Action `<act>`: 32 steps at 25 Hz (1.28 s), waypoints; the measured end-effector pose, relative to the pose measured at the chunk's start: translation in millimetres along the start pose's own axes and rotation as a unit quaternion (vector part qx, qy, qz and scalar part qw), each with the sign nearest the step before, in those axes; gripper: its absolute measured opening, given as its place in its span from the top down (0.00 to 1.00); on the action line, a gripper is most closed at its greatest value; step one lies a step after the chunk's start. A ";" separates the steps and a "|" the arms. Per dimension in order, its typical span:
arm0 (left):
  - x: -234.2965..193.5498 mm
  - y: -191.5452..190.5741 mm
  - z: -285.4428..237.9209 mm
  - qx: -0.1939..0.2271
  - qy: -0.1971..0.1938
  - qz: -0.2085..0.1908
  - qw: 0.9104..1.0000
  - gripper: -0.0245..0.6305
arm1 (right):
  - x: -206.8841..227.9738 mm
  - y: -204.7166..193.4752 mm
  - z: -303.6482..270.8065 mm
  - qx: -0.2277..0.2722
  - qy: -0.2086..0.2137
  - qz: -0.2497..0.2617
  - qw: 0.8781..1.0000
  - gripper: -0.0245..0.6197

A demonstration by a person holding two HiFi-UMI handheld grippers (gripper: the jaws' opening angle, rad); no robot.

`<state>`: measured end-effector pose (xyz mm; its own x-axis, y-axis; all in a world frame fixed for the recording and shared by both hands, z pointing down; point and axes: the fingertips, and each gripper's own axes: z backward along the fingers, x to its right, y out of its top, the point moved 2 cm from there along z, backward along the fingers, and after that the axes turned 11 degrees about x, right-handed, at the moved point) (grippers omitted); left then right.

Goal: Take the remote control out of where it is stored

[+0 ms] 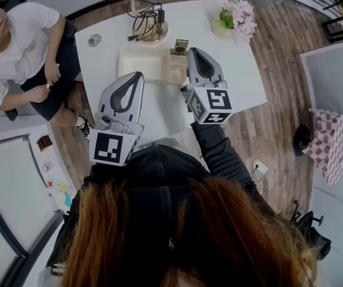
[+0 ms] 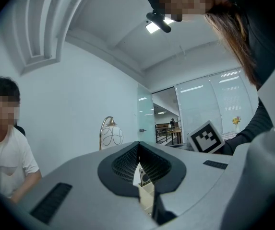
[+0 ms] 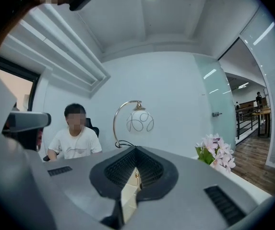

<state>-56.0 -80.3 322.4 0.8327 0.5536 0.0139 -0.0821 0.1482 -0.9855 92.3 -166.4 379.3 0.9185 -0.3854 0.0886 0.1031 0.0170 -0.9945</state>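
From where I stand, the remote control [image 1: 181,45] is upright in a small compartment at the far right end of a cream organiser tray [image 1: 141,64] on the white worktop [image 1: 234,70]. The tray's long section beside it has nothing in it.

The right gripper [image 1: 193,51] has its jaws pressed together with nothing between them. Its tip sits just right of the remote, level with that compartment. Whether it touches the remote or the tray wall I cannot tell. In the right gripper view only a sliver of the cream tray shows through the gap behind the closed tips.

The left gripper [image 1: 139,75] is nearer the person, on the near side of the tray and clear of it. Its jaws also meet at the tip and hold nothing. In the left gripper view it points at the tray's right end, and the remote shows through the slot behind its tips, well ahead of them.

Beyond the tray stand a lamp [image 1: 153,31] with trailing cables and a pot of pink flowers [image 1: 238,18]. A seated person [image 1: 21,46] is at the worktop's left.
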 end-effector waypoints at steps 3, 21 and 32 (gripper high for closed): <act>1.7 -0.4 0.7 -0.002 -0.002 -0.002 1.000 0.95 | 7.2 -24.7 -15.1 -0.023 -0.012 0.003 1.000 0.94; -10.8 -4.2 17.3 -0.017 0.018 -0.009 1.000 0.95 | 25.1 -120.8 -33.9 -0.138 -0.089 0.004 0.986 0.65; -13.8 -5.1 19.4 -0.020 0.023 -0.007 1.000 0.95 | 20.1 -134.0 -48.1 -0.160 -0.114 -0.014 0.980 0.57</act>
<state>-77.7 -72.8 330.5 0.8575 0.5141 0.0208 -0.0490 0.1218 -0.9913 78.5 -220.9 511.7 0.9823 -0.1642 0.0905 0.0387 -0.2946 -0.9548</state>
